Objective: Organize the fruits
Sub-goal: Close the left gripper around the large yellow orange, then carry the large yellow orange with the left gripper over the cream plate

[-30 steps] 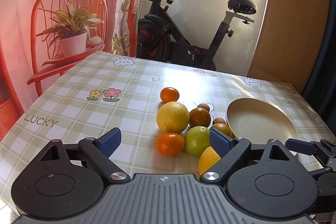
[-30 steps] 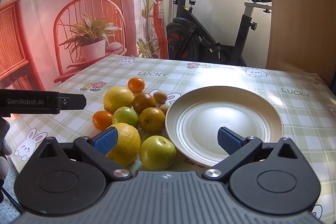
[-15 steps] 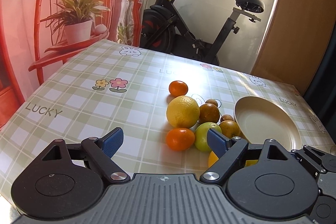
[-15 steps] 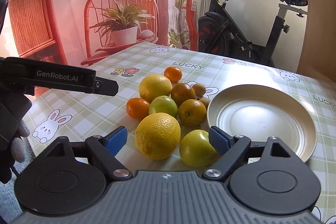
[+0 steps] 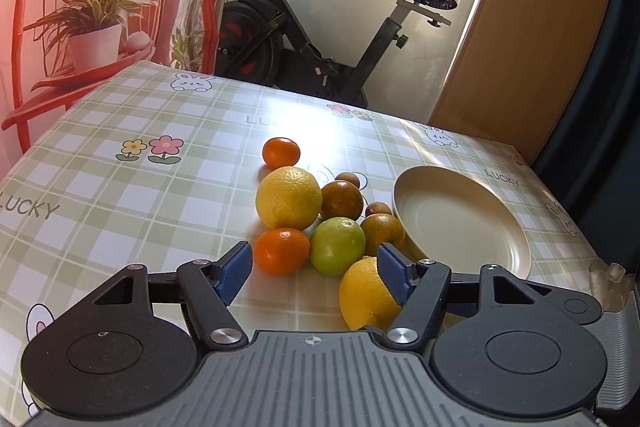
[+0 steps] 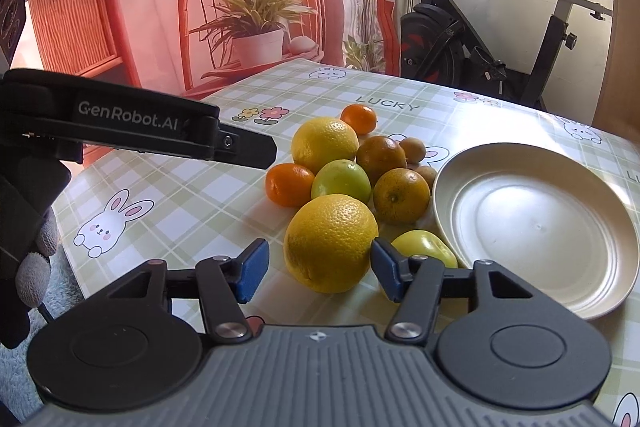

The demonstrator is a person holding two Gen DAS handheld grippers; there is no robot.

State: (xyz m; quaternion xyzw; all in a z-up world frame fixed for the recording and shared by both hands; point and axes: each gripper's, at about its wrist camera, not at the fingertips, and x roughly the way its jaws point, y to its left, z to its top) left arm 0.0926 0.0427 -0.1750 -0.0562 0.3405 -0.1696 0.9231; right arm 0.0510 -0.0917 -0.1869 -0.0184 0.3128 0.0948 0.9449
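Two grippers, apparently tilted tableward

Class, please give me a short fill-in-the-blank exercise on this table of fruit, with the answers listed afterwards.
1. The cream plate holds ____ fruit.
2. The word printed repeatedly on the checked tablecloth is ____.
3. Behind the table stands an exercise ____.
4. The fruit between the fingers of the right tool is a large yellow orange, lying on the plate's ____ side.

Answers: no; LUCKY; bike; left

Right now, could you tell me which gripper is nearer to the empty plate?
Right. The right gripper, closing around the big yellow orange, sits beside the plate; the left gripper is across the fruit pile.
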